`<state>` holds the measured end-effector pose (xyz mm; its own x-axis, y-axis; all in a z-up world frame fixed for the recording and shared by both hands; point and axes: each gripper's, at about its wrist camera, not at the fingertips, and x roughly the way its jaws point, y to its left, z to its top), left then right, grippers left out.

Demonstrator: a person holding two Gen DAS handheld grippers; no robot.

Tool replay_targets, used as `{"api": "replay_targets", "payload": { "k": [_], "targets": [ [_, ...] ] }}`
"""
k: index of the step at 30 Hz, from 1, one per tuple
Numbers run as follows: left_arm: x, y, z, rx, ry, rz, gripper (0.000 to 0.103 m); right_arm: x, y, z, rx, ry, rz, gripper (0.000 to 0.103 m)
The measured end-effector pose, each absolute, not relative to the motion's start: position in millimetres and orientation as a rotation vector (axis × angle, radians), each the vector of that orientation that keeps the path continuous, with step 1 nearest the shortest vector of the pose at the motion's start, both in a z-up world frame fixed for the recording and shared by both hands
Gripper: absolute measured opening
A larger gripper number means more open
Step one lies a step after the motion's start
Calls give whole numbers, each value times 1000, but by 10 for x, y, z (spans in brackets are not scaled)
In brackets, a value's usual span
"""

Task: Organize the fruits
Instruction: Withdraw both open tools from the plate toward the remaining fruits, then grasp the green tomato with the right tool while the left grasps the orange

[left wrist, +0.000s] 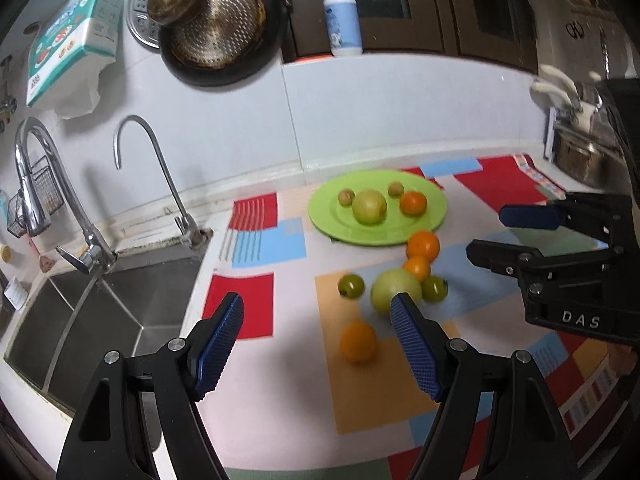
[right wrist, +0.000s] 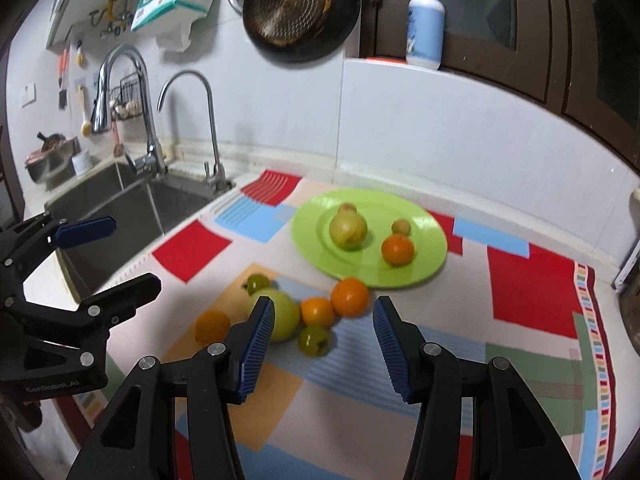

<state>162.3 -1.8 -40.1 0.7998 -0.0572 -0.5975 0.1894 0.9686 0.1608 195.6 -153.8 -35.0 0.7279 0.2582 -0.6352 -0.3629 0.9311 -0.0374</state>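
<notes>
A green plate [left wrist: 432,216] [right wrist: 428,240] on the patterned mat holds a pale green fruit [left wrist: 369,207] [right wrist: 348,230], an orange [left wrist: 413,203] [right wrist: 397,249] and two small brownish fruits [left wrist: 346,197]. In front of it on the mat lie a large pale green fruit [left wrist: 390,290] [right wrist: 285,314], three oranges [left wrist: 423,244] [left wrist: 417,267] [left wrist: 358,342] and two small green fruits [left wrist: 351,286] [right wrist: 314,341]. My left gripper [left wrist: 318,312] [right wrist: 110,250] is open and empty, above the near orange. My right gripper [right wrist: 324,312] [left wrist: 492,232] is open and empty, above the loose fruit.
A steel sink [left wrist: 100,320] [right wrist: 132,200] with two taps [left wrist: 156,160] lies left of the mat. Pans [left wrist: 218,32] and a box hang on the wall. A pump bottle [left wrist: 342,20] stands on the ledge. A steel pot [left wrist: 580,156] sits at far right.
</notes>
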Motion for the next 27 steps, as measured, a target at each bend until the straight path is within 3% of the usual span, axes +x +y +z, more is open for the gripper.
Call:
{"api": "replay_targets", "payload": {
  "k": [23, 27],
  "targets": [
    [2032, -81, -1143, 140, 842, -186, 75, 2391, -1458, -1102, -158, 897, 409, 52],
    [2109, -126, -1165, 135, 856, -190, 68, 2489, -1489, -1141, -124, 913, 406, 52]
  ]
}}
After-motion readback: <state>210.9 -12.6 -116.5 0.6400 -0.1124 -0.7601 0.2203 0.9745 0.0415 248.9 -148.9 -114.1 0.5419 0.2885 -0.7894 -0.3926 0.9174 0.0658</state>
